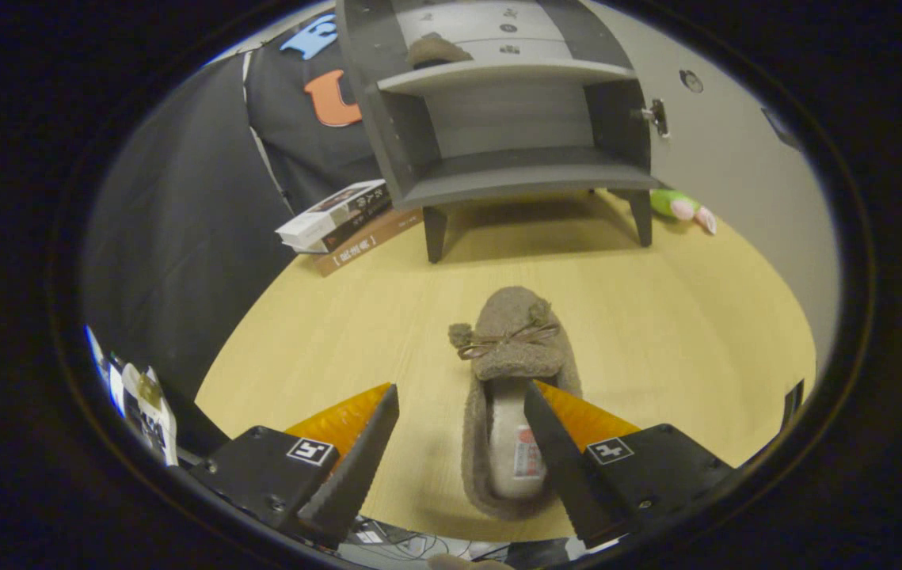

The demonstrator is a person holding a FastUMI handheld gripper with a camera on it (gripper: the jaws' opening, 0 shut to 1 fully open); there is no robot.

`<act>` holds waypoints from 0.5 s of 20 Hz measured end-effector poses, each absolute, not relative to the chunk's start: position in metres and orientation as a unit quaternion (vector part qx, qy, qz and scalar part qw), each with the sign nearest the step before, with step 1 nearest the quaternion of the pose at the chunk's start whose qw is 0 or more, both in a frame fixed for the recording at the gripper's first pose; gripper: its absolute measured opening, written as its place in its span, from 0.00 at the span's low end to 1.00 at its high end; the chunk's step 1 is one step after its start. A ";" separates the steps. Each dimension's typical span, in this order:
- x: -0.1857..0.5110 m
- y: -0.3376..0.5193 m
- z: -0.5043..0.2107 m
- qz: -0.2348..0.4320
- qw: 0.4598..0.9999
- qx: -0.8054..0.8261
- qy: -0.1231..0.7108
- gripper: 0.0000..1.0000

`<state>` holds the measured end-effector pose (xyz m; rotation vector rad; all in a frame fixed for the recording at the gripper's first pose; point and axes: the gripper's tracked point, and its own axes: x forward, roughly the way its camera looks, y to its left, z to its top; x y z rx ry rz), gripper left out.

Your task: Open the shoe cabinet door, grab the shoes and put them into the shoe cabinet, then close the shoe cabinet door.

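Observation:
A brown fuzzy slipper (511,348) with a bow lies on the wooden table, toe toward the cabinet. My gripper (462,396) is open above its heel end; the slipper's opening lies between the fingers, nearer the right fingertip (536,393), and nothing is gripped. Beyond the slipper stands the grey shoe cabinet (510,170) on legs, its door (728,150) swung open to the right. A second brown slipper (435,50) rests on the cabinet's upper shelf (498,75). The lower shelf is bare.
Stacked books (344,222) lie left of the cabinet's front leg. A green and pink plush toy (684,207) sits by the cabinet's right leg, under the open door. Bare table (672,332) stretches between the slipper and the cabinet.

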<state>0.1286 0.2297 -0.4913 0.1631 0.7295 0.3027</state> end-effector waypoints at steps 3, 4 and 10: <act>0.153 0.241 -0.503 0.160 0.917 0.078 0.358 1.00; 0.159 0.245 -0.507 0.163 0.914 0.078 0.364 1.00; 0.178 0.244 -0.515 0.128 0.917 0.074 0.371 0.93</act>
